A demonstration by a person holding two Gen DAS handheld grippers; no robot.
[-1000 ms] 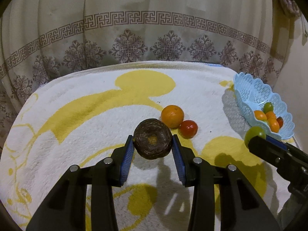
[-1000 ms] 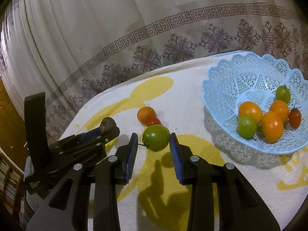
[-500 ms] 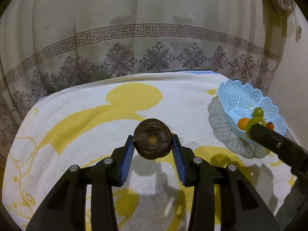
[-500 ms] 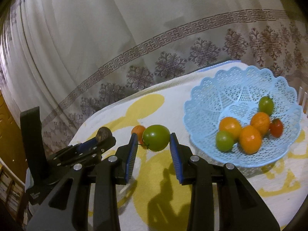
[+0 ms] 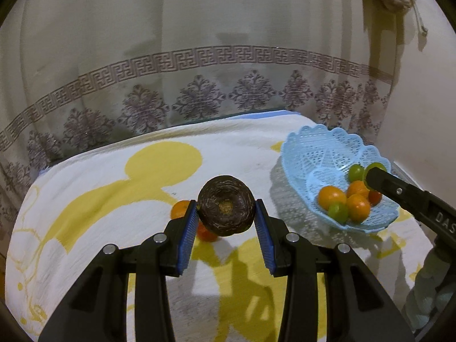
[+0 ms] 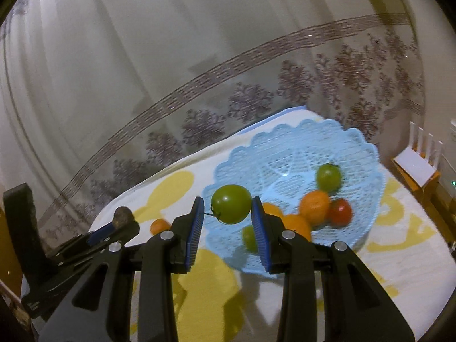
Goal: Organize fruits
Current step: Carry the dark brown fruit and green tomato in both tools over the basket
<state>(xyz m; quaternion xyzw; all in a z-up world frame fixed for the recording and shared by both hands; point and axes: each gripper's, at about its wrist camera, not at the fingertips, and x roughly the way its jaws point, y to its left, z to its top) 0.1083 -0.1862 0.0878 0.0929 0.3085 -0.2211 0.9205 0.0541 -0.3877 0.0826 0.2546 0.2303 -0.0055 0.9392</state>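
My left claw (image 5: 226, 218) sits at lower centre of the left wrist view, its blue pads (image 5: 188, 236) pressed against the two sides of a dark brown, wrinkled round fruit (image 5: 226, 205), which is held clear of the cloth. Behind that fruit, partly hidden, an orange (image 5: 179, 209) and a red tomato (image 5: 205, 233) lie on the white-and-yellow towel (image 5: 114, 199) that covers the surface below.

My right claw (image 6: 228, 216) occupies lower centre of the right wrist view, narrowly parted and clamped on a green tomato (image 6: 231, 203) with its thin stem pointing toward the left pad. The tomato hangs in front of the near left rim of the light blue lattice basket (image 6: 356, 154), right of centre in that frame.

Inside the basket: a green tomato (image 6: 329, 176) toward the back, oranges (image 6: 315, 206) in the middle, a red tomato (image 6: 339, 211) at right, and another green fruit (image 6: 249, 238) low behind the right pad.

In the left wrist view the basket (image 5: 313, 148) stands at right of frame, with my right claw reaching in from the right edge over it.

A patterned curtain (image 5: 199, 71) fills the background of both views.
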